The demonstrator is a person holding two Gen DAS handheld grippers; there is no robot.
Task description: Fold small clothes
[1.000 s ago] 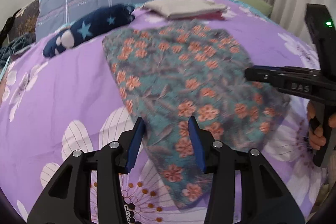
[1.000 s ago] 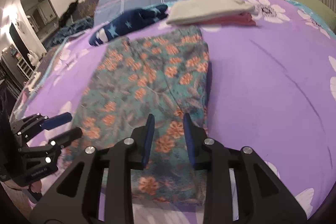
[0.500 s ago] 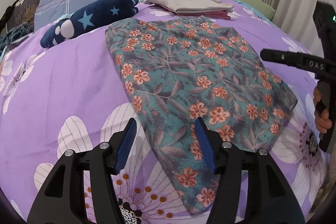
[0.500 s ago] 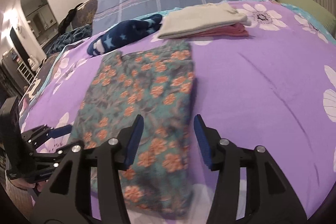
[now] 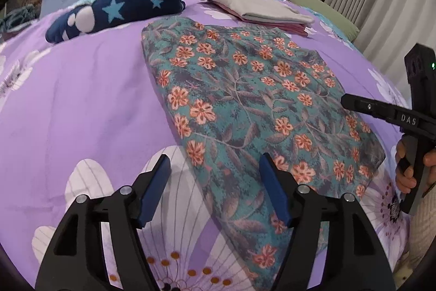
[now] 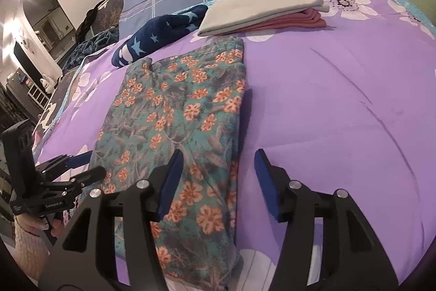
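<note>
The floral garment (image 5: 245,111) lies folded flat mid-bed, reaching the near edge; the left gripper (image 5: 215,182) and right gripper (image 6: 215,176) hover over its near corners, jaws wide, empty.

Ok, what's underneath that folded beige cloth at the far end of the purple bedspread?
A folded pink garment lies under the folded beige cloth, its edge sticking out on one side. Anything beneath the pink one is hidden.
</note>
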